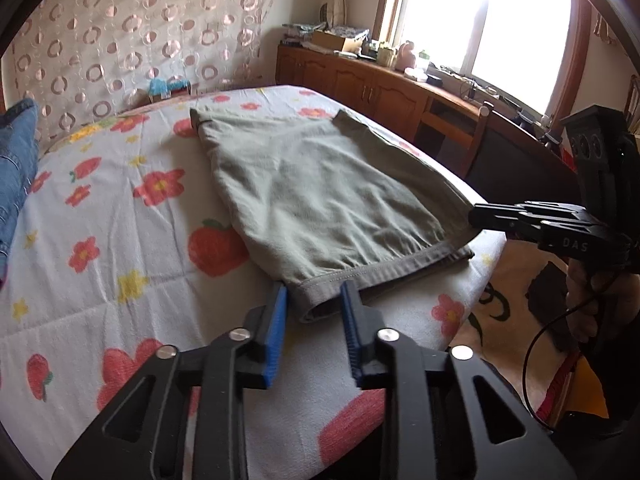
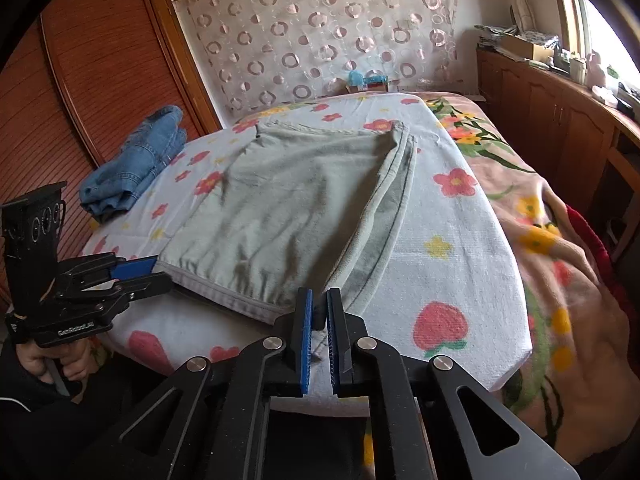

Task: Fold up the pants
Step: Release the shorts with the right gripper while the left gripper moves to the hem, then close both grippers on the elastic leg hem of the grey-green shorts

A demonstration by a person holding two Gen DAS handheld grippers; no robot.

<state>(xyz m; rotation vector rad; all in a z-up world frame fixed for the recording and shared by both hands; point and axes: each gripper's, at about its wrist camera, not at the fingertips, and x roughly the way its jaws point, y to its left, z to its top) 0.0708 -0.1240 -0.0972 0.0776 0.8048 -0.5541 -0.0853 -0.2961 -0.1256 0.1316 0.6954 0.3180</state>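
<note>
Pants: grey-green pants (image 1: 320, 188), legs already folded together, flat on floral sheet (image 1: 120, 240).
Grippers: left gripper (image 1: 314, 300) straddles near-left hem corner, unpinched; right gripper (image 2: 318, 312) clamps near-right corner.
Remaining: crosswise folds.

- Towel (image 2: 460, 248): white w/ red flowers, strawberries, yellow stars; fills mid frame in both views.
- Blanket (image 2: 560, 280): pink floral, under towel, right side of right-wrist view.
- Jeans (image 2: 136, 168): blue, folded, on towel at left of right-wrist view; at far left edge of left-wrist view.
- Curtain (image 2: 320, 32): sheer w/ pink rings, top centre.
- Wardrobe (image 2: 80, 92): red-brown, slatted, upper left.
- Cabinets (image 1: 360, 84): wood, upper right, top cluttered w/ boxes & bottles.
- Window (image 1: 480, 20): bright, top right.
- Blue item (image 2: 366, 78): small, far end of bed, too small to tell.
</note>
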